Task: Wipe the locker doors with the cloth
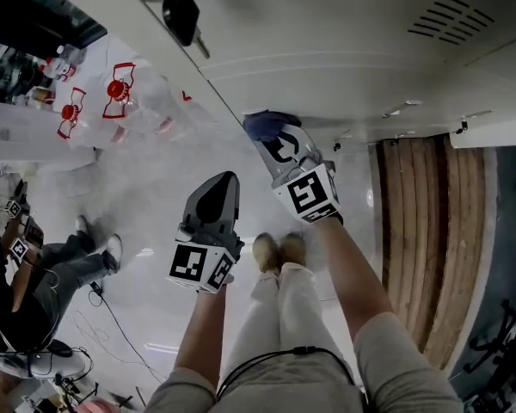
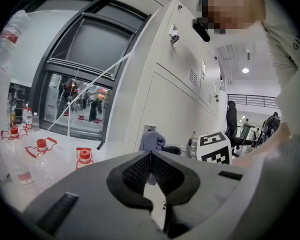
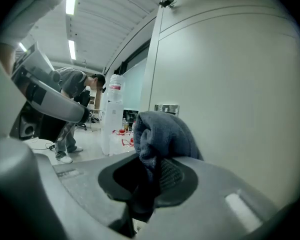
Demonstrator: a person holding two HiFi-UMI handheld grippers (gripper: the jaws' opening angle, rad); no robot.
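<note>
The white locker doors [image 1: 327, 50] fill the top of the head view. My right gripper [image 1: 273, 138] is shut on a bunched blue-grey cloth [image 1: 270, 126], held low against a door near the floor. In the right gripper view the cloth [image 3: 162, 134] bulges out of the jaws right beside the door [image 3: 230, 94]; I cannot tell if it touches. My left gripper [image 1: 217, 194] hangs to the left, off the lockers, shut with nothing in it. From the left gripper view [image 2: 151, 159] I see the cloth [image 2: 152, 141] and the door [image 2: 175, 104] ahead.
A black key [image 1: 182, 14] hangs from a locker lock higher up. Several red-capped water bottles [image 1: 112, 101] stand on the floor to the left. A person [image 1: 34, 269] crouches at far left. My feet [image 1: 279, 252] stand below the grippers; wooden slats [image 1: 430, 231] lie to the right.
</note>
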